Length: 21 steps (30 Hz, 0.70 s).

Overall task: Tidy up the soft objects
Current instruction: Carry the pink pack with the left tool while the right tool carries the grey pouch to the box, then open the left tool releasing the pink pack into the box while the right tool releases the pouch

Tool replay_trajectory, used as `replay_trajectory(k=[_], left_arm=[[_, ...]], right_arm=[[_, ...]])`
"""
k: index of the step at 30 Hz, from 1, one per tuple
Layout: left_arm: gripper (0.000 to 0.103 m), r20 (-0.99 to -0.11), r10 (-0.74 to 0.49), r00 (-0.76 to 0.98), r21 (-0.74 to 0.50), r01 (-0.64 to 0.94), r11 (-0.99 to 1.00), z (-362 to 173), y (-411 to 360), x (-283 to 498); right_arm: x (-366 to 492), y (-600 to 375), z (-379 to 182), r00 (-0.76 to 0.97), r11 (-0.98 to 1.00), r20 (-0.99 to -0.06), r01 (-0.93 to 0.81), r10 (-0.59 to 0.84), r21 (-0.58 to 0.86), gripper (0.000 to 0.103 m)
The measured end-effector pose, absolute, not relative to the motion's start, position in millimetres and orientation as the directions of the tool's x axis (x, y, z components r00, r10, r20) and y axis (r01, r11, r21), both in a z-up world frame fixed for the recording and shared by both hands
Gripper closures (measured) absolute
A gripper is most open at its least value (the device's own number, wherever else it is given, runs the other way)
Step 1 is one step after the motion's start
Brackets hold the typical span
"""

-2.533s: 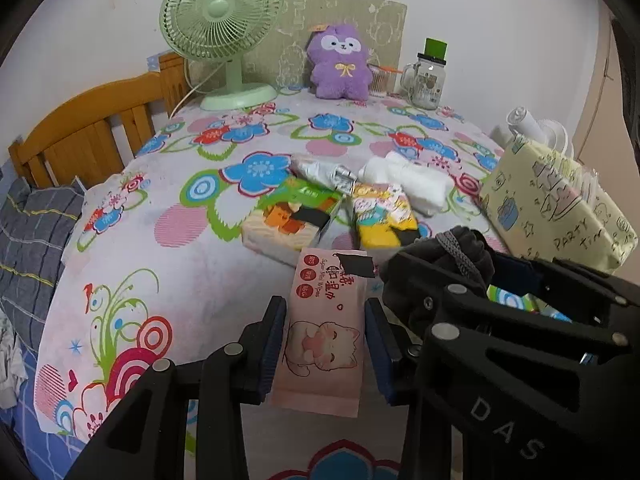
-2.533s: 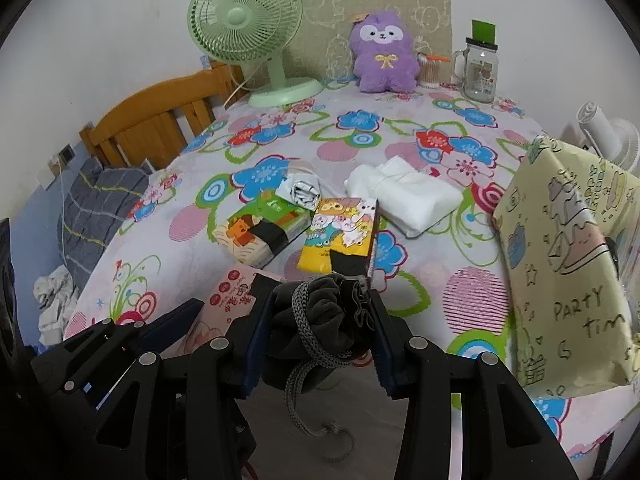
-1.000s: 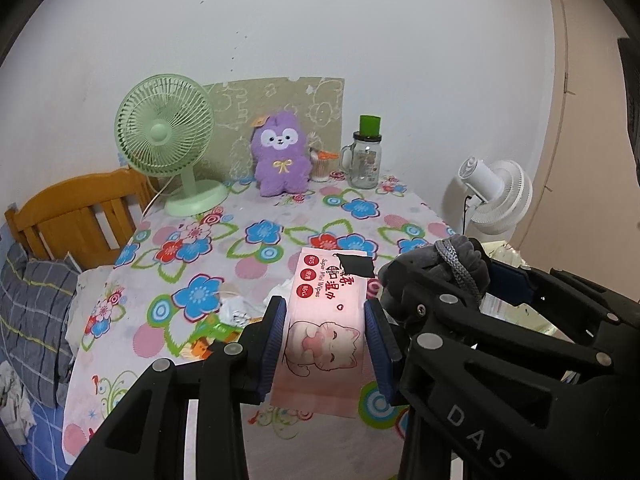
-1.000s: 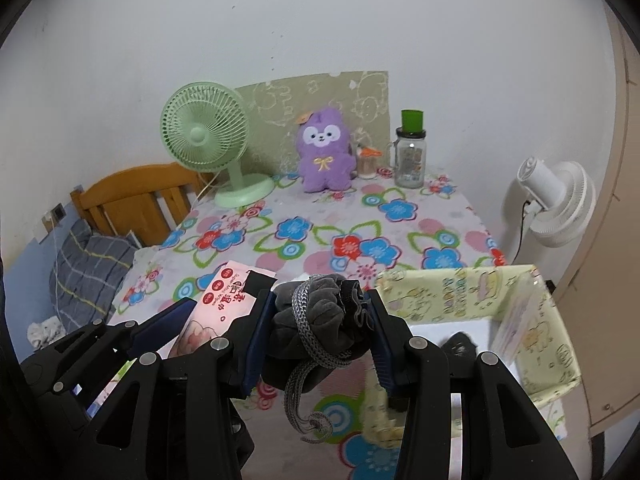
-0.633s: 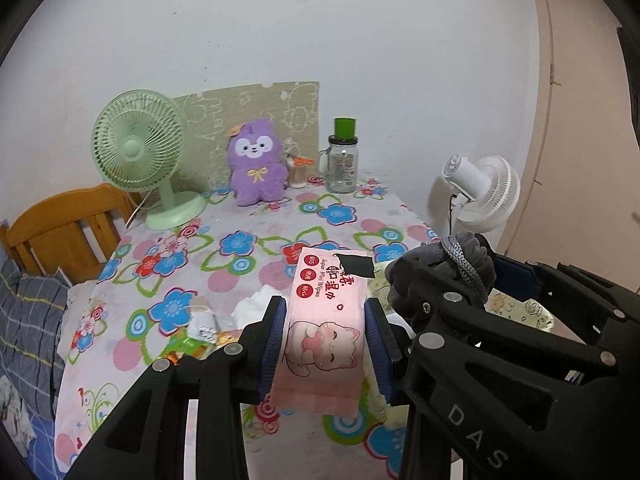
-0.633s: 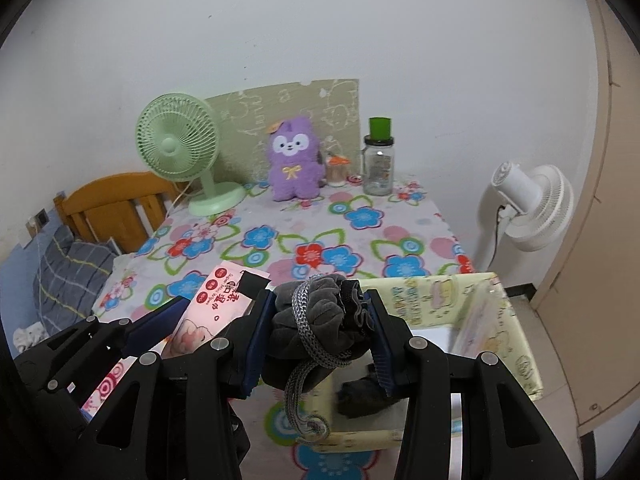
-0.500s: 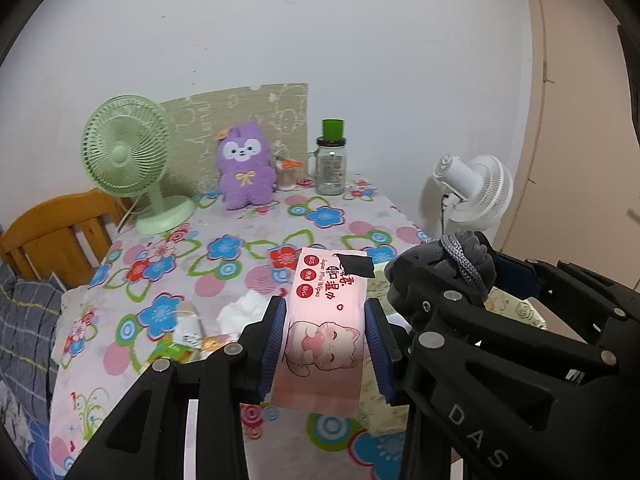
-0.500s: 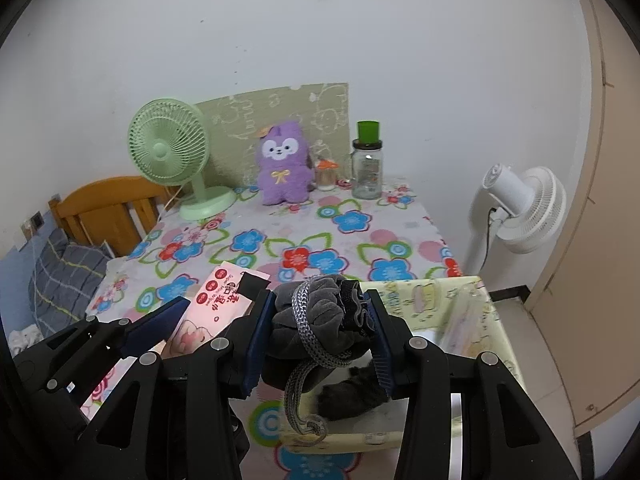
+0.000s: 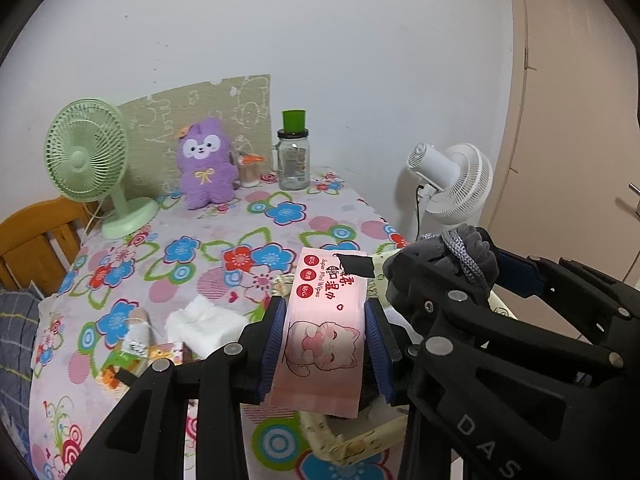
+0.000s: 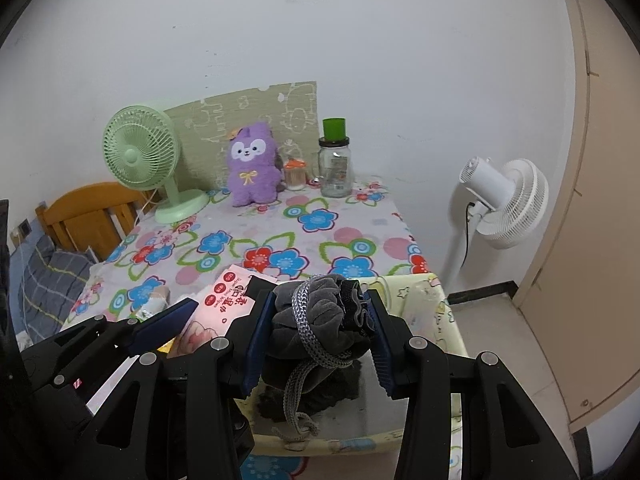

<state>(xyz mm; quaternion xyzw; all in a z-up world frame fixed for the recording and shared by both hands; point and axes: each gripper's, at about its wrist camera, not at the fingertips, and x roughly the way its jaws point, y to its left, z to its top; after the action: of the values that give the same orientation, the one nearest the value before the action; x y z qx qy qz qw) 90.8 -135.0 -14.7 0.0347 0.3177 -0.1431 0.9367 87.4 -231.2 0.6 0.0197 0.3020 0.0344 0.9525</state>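
Note:
My left gripper [image 9: 325, 344] is shut on a pink pack of wet wipes [image 9: 324, 336] with a cat print, held in the air over the near left rim of a yellow patterned box [image 9: 352, 446]. My right gripper [image 10: 318, 338] is shut on a grey drawstring pouch [image 10: 320, 324], held above the open yellow box [image 10: 424, 300]. A dark soft item [image 10: 332, 392] lies inside the box. The pink pack also shows in the right wrist view [image 10: 224, 300]. A white folded cloth [image 9: 204, 324] and small colourful packets [image 9: 132, 356] lie on the floral table.
The floral table [image 9: 192, 248] carries a green fan [image 9: 90, 160], a purple plush [image 9: 206, 164] and a glass jar [image 9: 293, 160] at the back. A white floor fan [image 10: 504, 200] stands right, a wooden chair [image 10: 88, 216] left.
Both grippers have risen and swung right with their loads, from low over the table's packets to above the yellow box, whose inside now shows.

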Motion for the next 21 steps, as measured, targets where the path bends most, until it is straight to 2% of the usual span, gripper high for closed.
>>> replay_trajectory(k=[20, 21], left_arm=[[0.060, -0.705, -0.270, 0.656, -0.026, 0.356, 0.934, -50, -175, 118], [0.057, -0.707, -0.268, 0.654, -0.023, 0.358, 0.934, -51, -176, 118]], right_arm=[[107, -271, -31, 0.769, 0.996, -0.637, 0.001, 0.055, 0.088, 0.055], [108, -272, -33, 0.765, 0.996, -0.641, 0.002, 0.056, 0.089, 0.055]])
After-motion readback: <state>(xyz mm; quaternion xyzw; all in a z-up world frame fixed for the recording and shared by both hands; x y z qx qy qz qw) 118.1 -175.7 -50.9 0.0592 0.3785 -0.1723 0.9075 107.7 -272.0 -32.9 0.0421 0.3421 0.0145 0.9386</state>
